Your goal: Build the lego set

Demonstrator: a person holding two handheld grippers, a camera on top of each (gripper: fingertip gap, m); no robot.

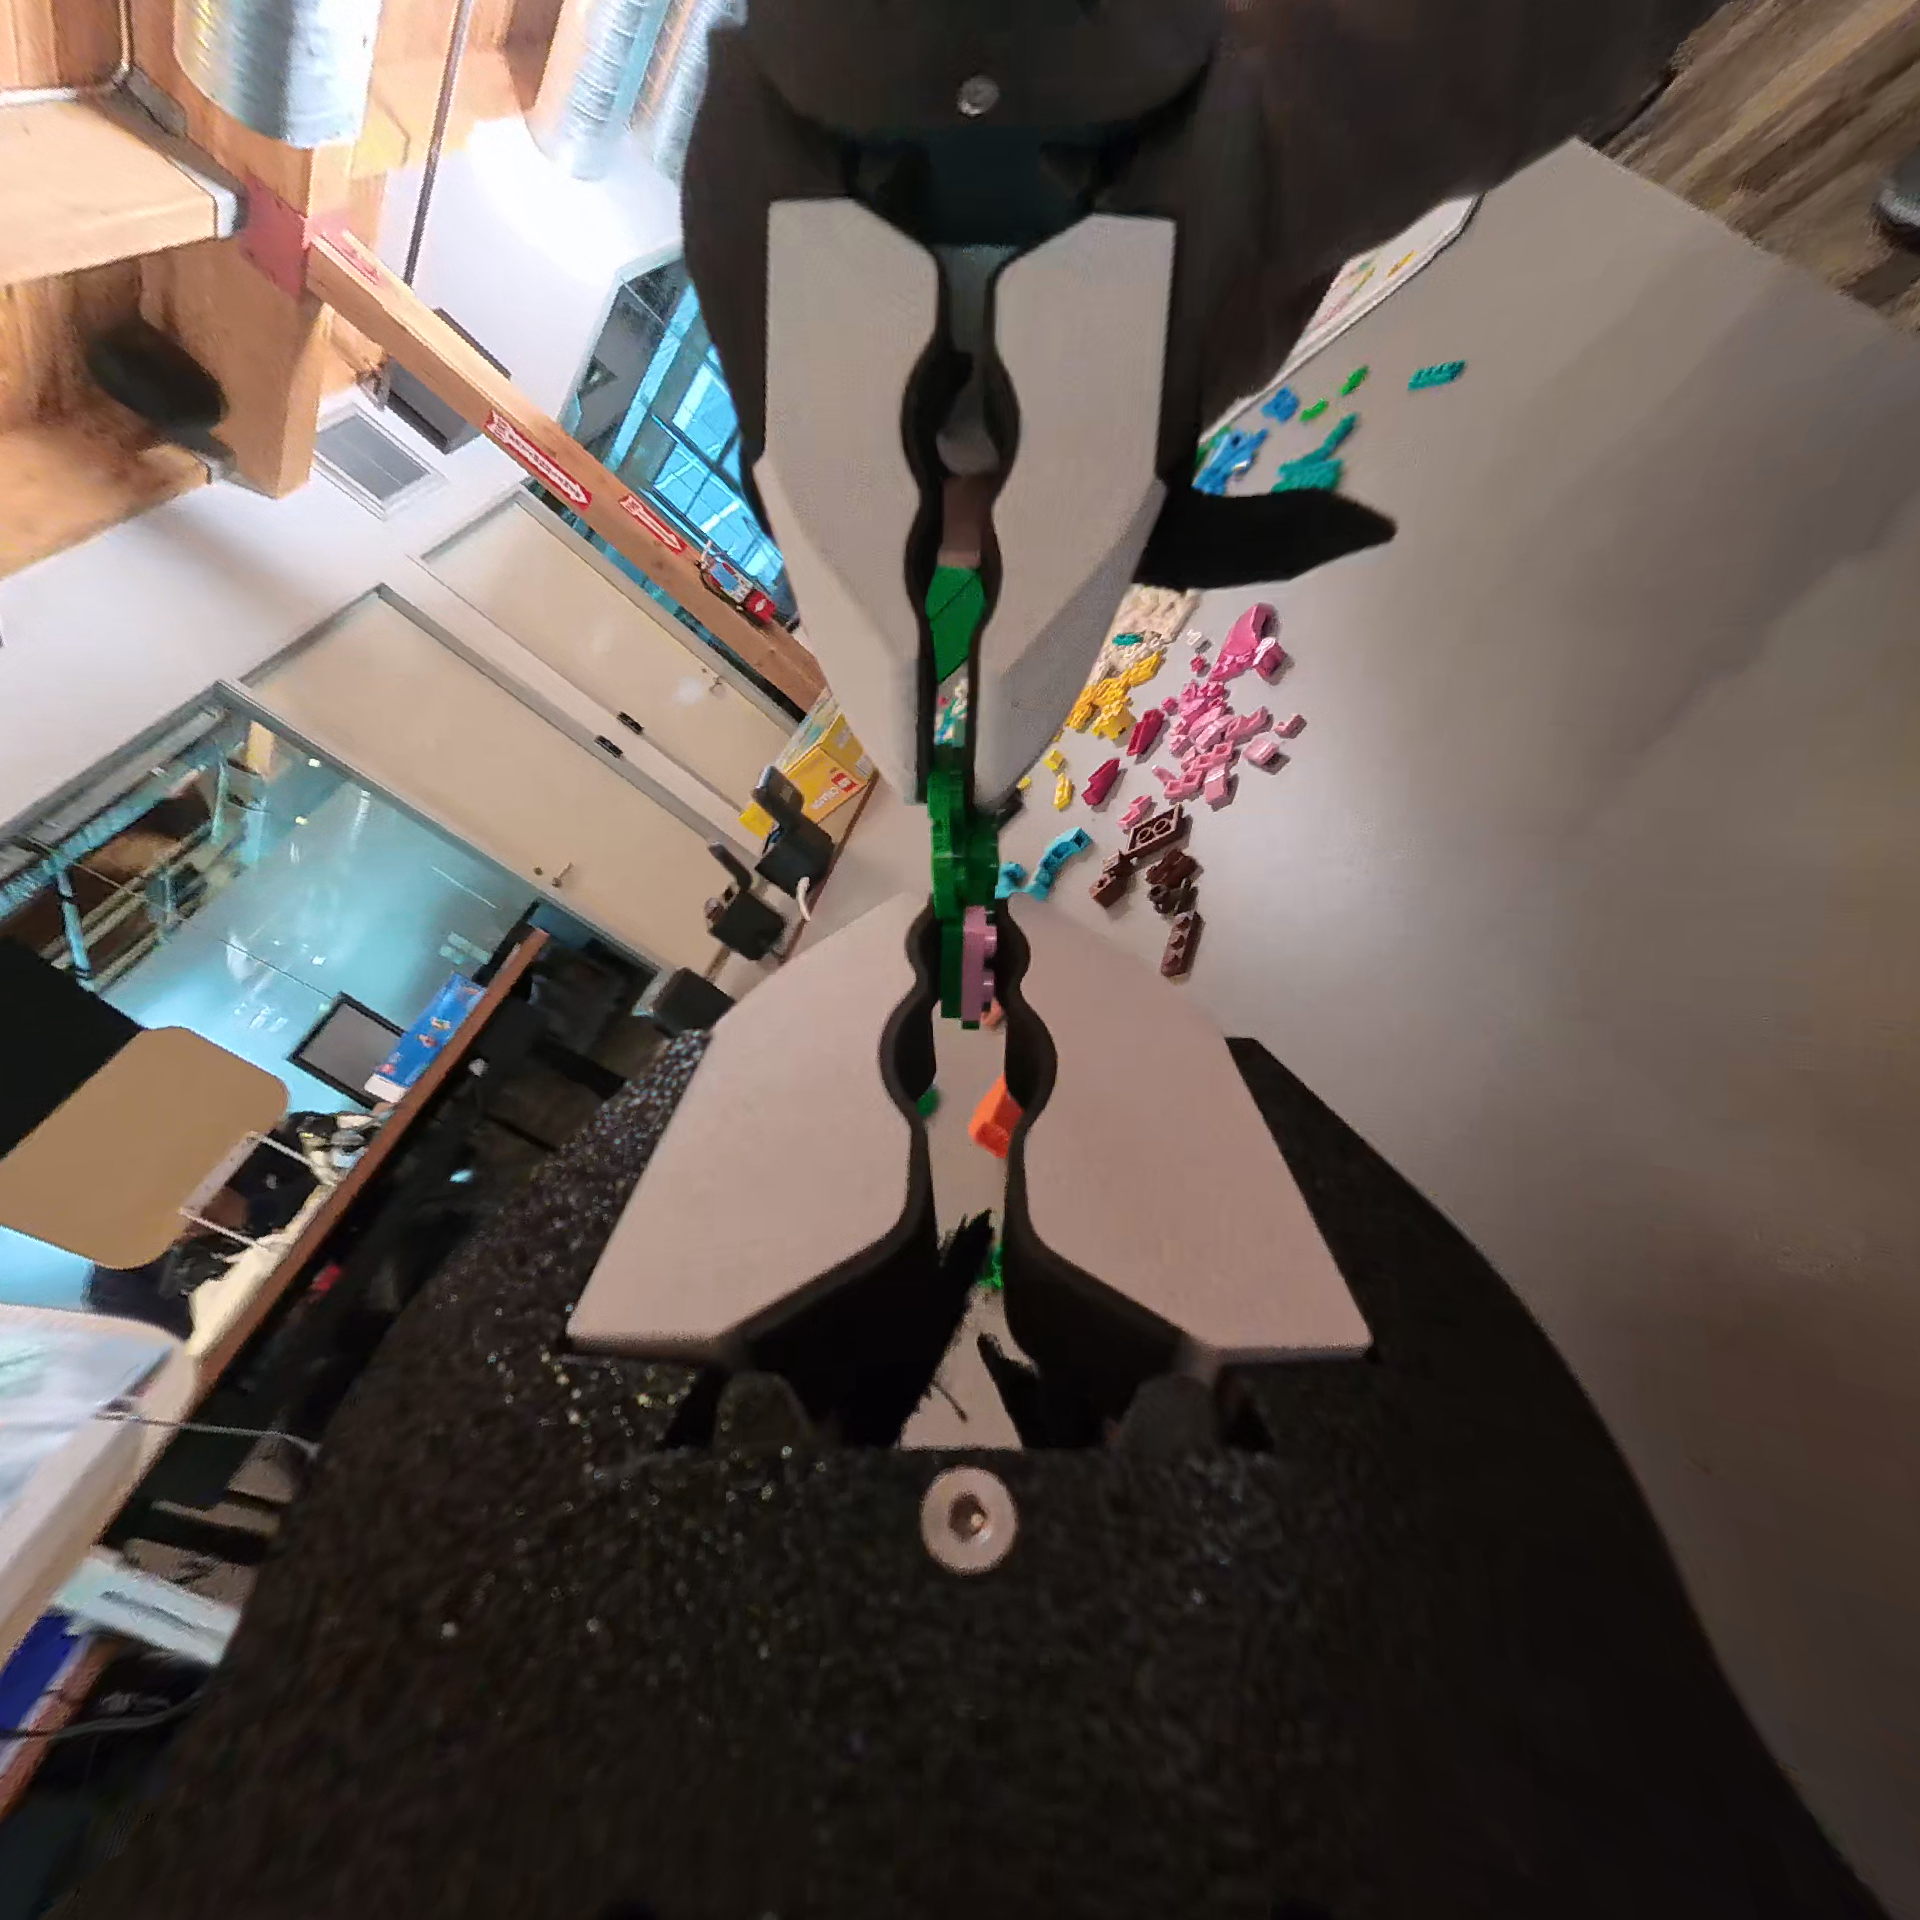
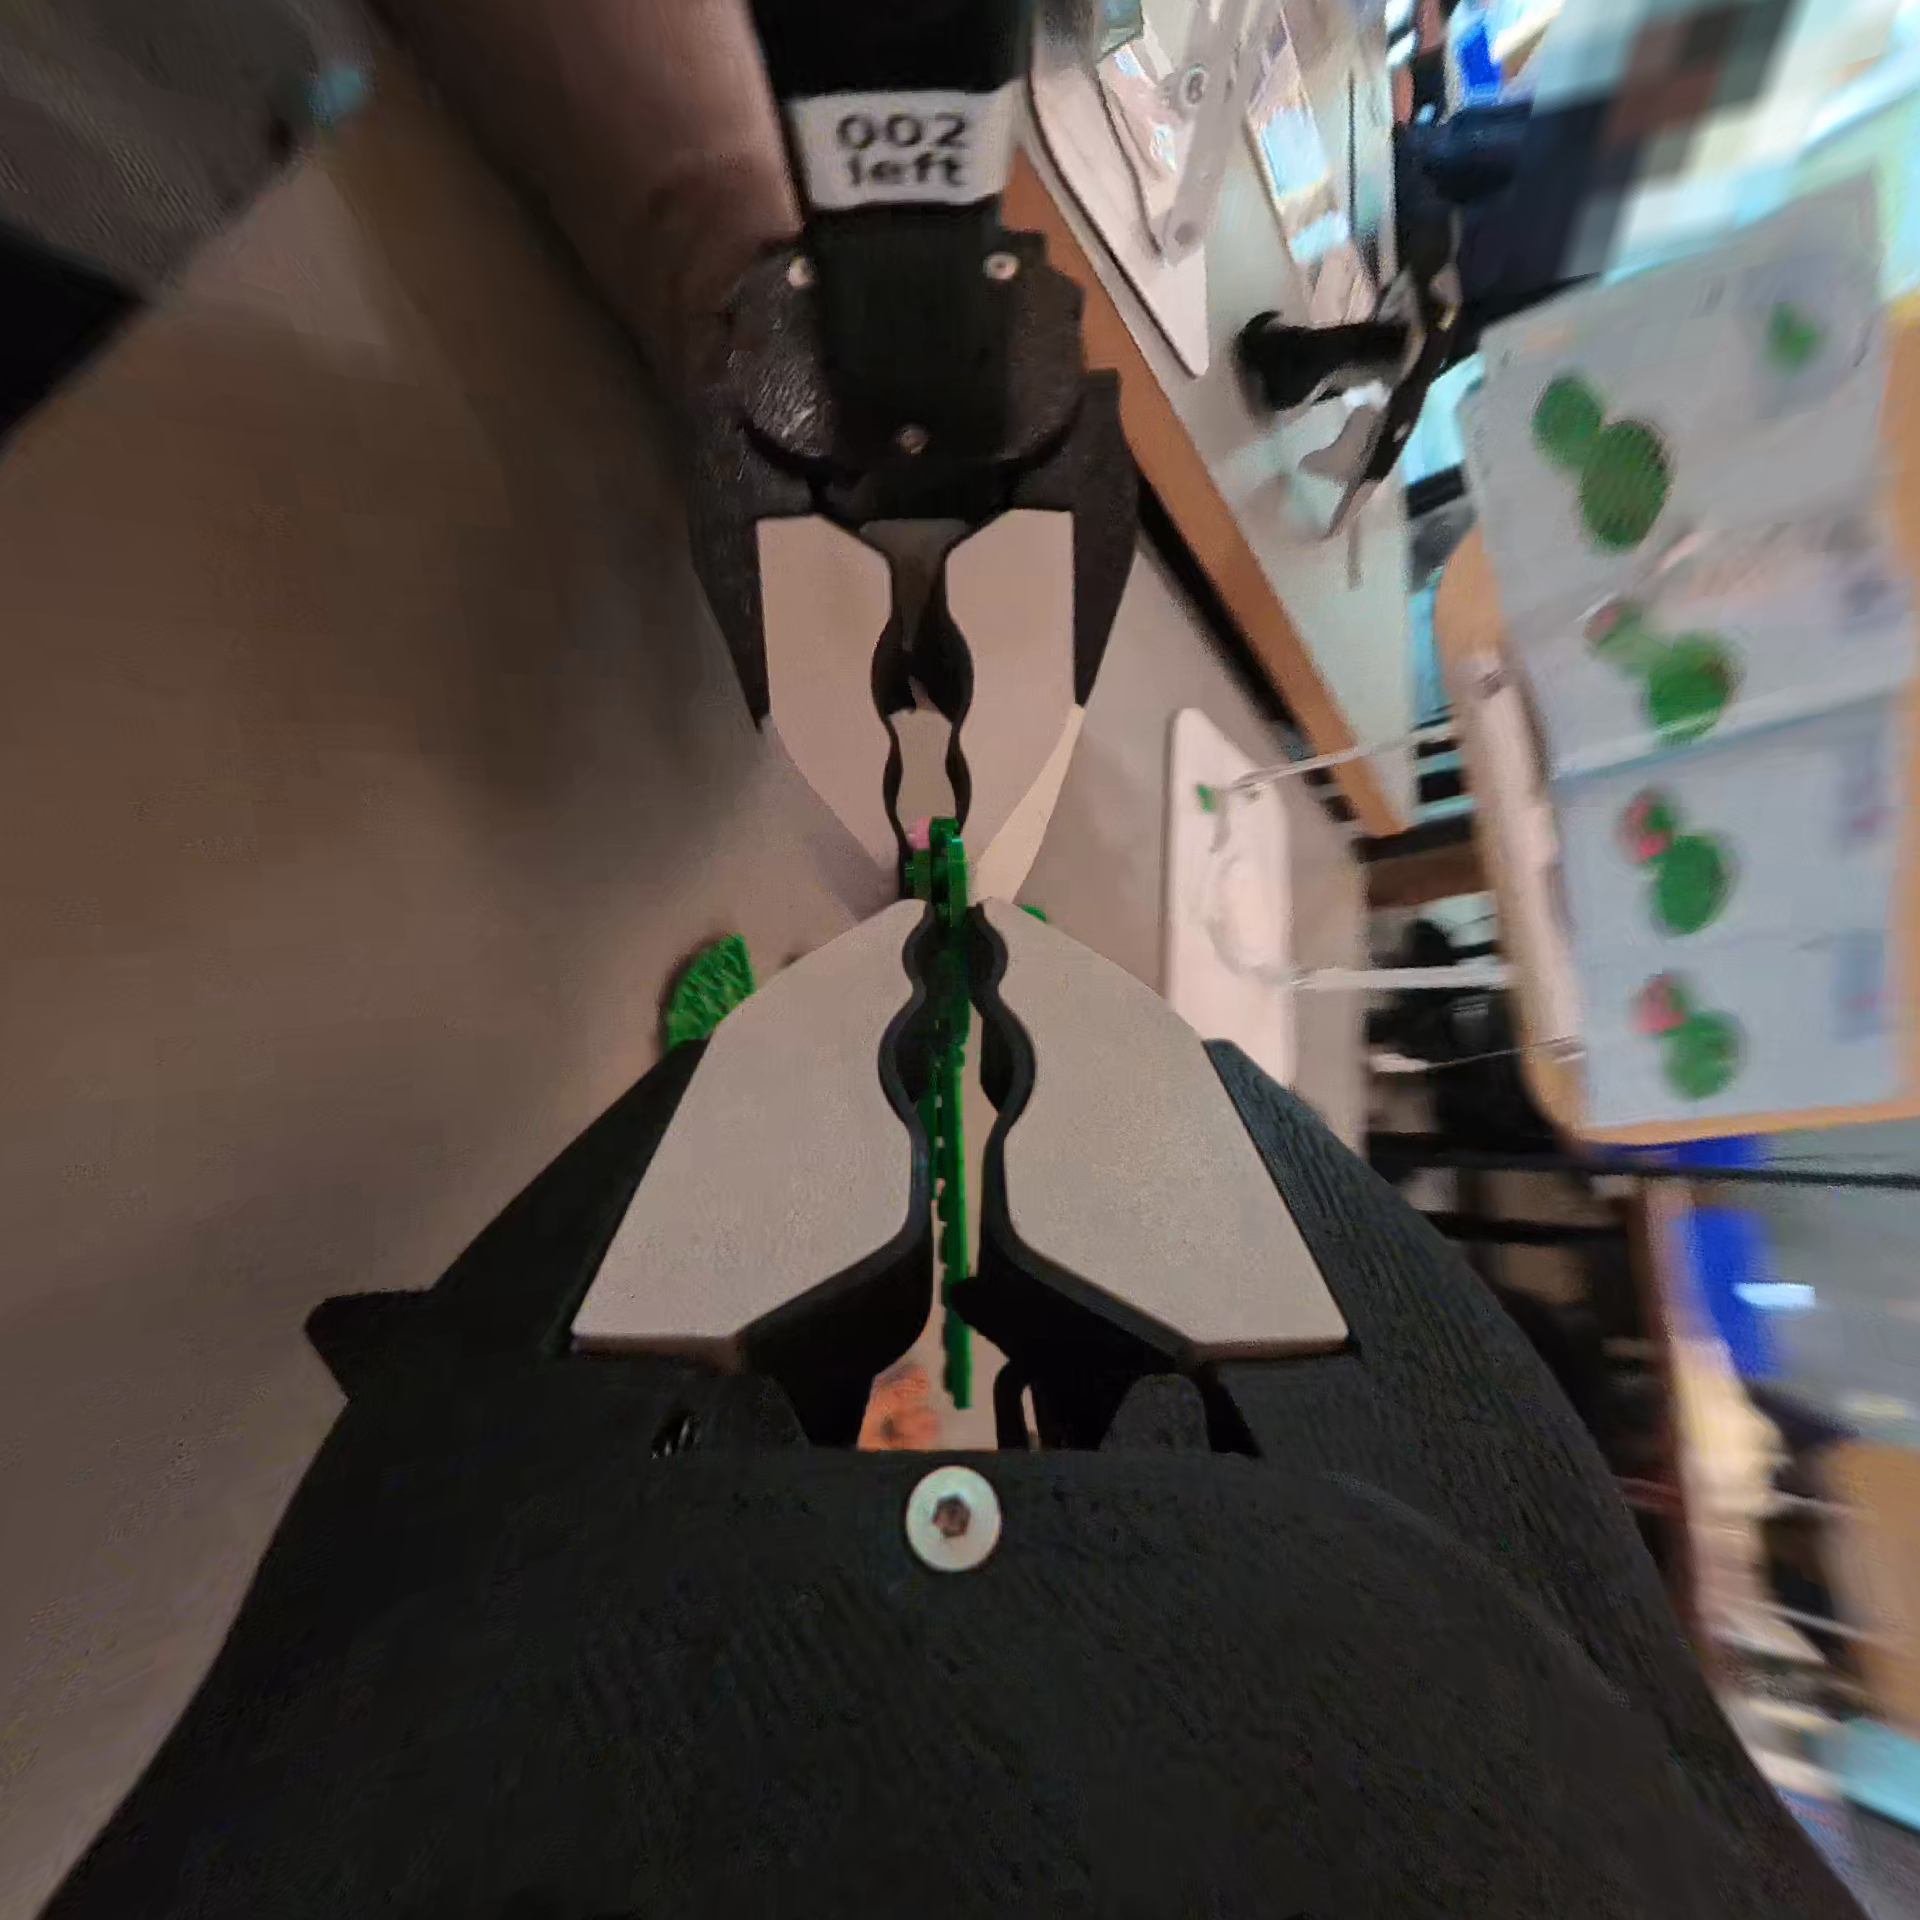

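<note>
Both grippers meet tip to tip in the air over the grey table [image 1: 1558, 935]. My left gripper [image 1: 966, 920] is shut on a green lego assembly [image 1: 958, 847] with a pink piece [image 1: 978, 961] on it. My right gripper [image 1: 951, 795] faces it from above in the left wrist view and is shut on the same assembly's far end. In the right wrist view my right gripper [image 2: 945, 912] clamps a thin green studded plate [image 2: 948, 1143] edge-on. The left gripper [image 2: 938, 868] comes in from the top there, closed on the assembly's tip [image 2: 943, 862].
Loose bricks lie sorted on the table: pink [image 1: 1216, 727], yellow [image 1: 1112, 707], brown [image 1: 1158, 878], blue and teal [image 1: 1283, 452]. An orange brick [image 1: 992, 1127] lies below the jaws. A round green piece [image 2: 712, 987] lies on the table. An instruction page [image 2: 1683, 727] stands to the right.
</note>
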